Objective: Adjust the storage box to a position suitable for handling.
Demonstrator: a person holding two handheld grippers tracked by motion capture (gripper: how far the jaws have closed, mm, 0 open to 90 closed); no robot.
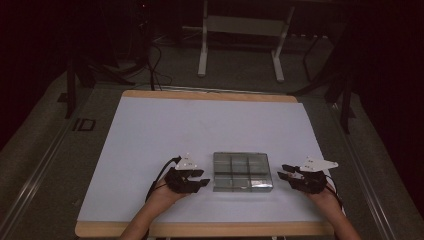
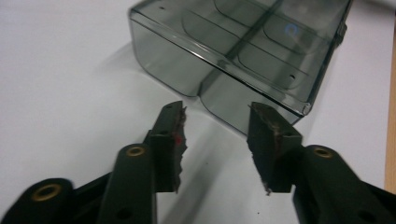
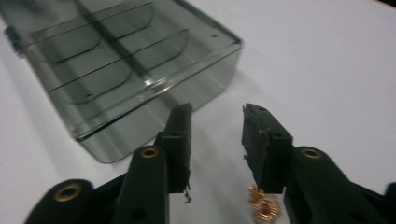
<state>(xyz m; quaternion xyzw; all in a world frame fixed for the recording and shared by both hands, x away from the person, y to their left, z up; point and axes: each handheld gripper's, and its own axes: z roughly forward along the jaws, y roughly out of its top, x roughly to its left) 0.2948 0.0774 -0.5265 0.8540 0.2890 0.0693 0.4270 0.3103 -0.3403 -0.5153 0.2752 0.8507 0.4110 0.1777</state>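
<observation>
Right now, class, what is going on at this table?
A person holds a pair of black tongs in each hand, one on either side of a smoky clear plastic compartment box lying on the white table. The left tongs and right tongs both point at the box with a gap between their jaws, not touching it. The box appears closed.

One compartment box (smoky clear plastic), two grippers.

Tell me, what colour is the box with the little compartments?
Smoky see-through grey box, best in the left gripper view.
</observation>
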